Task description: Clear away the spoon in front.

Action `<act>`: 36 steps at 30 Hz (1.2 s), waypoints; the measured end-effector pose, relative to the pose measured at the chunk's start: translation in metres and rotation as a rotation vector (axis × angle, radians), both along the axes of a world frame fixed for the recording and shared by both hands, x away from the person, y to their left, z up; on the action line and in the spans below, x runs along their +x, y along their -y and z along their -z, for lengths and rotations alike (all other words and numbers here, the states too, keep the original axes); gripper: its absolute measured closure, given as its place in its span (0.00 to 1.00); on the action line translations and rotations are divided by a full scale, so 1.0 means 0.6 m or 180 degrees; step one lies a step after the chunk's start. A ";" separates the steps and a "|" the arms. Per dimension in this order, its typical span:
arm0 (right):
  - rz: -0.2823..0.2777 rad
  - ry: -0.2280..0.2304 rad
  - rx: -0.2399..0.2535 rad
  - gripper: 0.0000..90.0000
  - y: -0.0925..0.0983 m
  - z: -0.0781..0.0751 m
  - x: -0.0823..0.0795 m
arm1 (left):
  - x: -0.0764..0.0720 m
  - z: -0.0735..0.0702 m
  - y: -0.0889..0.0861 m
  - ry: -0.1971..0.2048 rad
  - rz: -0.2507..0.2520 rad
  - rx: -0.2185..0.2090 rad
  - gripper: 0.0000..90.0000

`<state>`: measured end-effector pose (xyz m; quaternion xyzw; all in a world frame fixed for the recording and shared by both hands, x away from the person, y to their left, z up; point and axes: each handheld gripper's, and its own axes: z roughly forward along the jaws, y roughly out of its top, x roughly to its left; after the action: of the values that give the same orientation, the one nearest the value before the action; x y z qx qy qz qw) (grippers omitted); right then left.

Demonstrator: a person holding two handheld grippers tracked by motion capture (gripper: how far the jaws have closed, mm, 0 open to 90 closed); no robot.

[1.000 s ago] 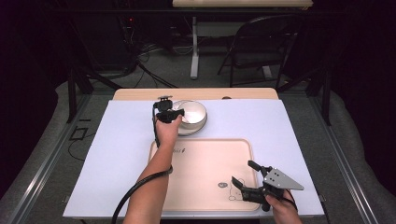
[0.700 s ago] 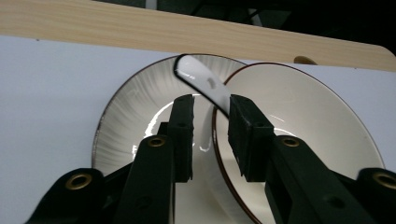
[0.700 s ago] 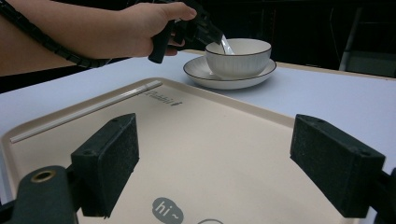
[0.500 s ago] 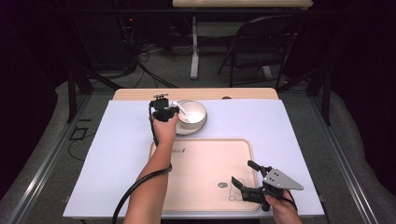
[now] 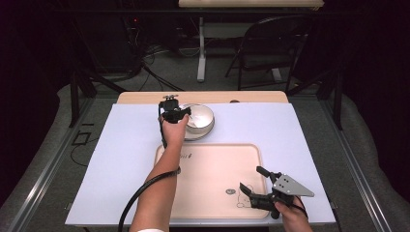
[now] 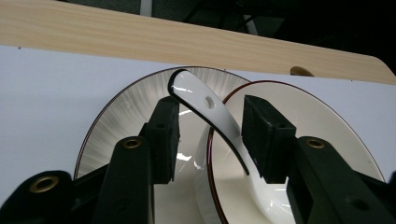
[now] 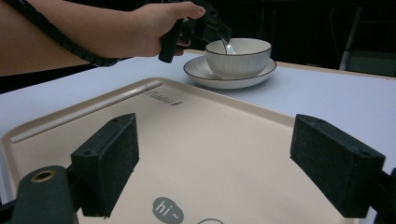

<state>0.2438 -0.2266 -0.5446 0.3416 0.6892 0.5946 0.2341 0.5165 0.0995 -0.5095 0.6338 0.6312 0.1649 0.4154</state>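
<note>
— What are you working over at the far edge of the table?

— I'm hovering my left gripper (image 6: 210, 135) above a white ceramic spoon (image 6: 205, 109). It's glossy, with a dark outline along its rim and a small hole near the tip of the handle. It's sitting in a white bowl (image 6: 322, 126) with a thin reddish-brown rim, and the bowl is standing on a round ribbed saucer (image 6: 116, 121), both smooth glazed ware.

— Which way is the spoon lying?

— Its long axis is running up out of the bowl, the handle curving over the bowl's rim and its tip pointing toward the table's far wooden edge, out above the saucer.

— Are you gripping it?

— My jaws have just been opening. The handle is passing between the black padded fingers (image 6: 163, 133), but they're standing a little apart from it, not pressing.

— And your other hand?

— My right gripper (image 5: 255, 181) is resting near the front right corner of the beige plastic tray (image 5: 203, 193), a flat rounded rectangle with a raised lip. Its jaws are standing wide with nothing between them.
</note>
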 end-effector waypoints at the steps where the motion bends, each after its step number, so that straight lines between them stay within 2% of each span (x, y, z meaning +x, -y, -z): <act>1: -0.0002 0.0000 0.0003 0.16 0.000 0.000 0.000 | 0.001 0.001 -0.001 -0.0010 -0.0004 -0.0048 0.63; 4: -0.0004 0.0000 0.0005 0.16 0.000 0.000 0.001 | 0.004 0.004 0.000 -0.0012 0.0005 -0.0076 0.63; 11: -0.0005 -0.0002 0.0005 0.16 0.000 0.000 0.001 | 0.007 0.006 0.004 -0.0019 0.0032 -0.0039 0.64; 12: -0.0005 -0.0002 0.0005 0.16 0.000 0.000 0.001 | 0.008 0.010 0.007 -0.0004 0.0088 -0.0039 0.64; 13: -0.0005 -0.0002 0.0005 0.16 0.000 0.000 0.001 | 0.008 0.010 0.007 -0.0004 0.0088 -0.0039 0.72; 14: 0.0003 -0.0013 0.0005 0.16 0.001 0.001 0.002 | 0.008 0.010 0.007 -0.0004 0.0088 -0.0039 0.72; 15: 0.0004 -0.0012 0.0005 0.16 0.001 0.001 0.002 | 0.007 0.007 0.006 0.0009 0.0083 0.0001 0.75; 19: -0.0001 -0.0011 -0.0001 0.16 0.000 0.001 0.001 | 0.005 0.002 0.004 0.0001 0.0062 0.0010 0.80; 27: 0.0001 -0.0020 -0.0007 0.16 0.000 0.002 0.003 | 0.001 -0.010 -0.009 -0.0002 0.0028 -0.0089 0.86; 36: -0.0011 -0.0012 -0.0015 0.16 -0.001 0.001 0.001 | -0.009 -0.037 -0.004 0.0085 0.0156 -0.0104 0.95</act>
<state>0.2445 -0.2262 -0.5452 0.3409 0.6916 0.5928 0.2325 0.5109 0.1022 -0.4870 0.6400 0.6125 0.1529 0.4381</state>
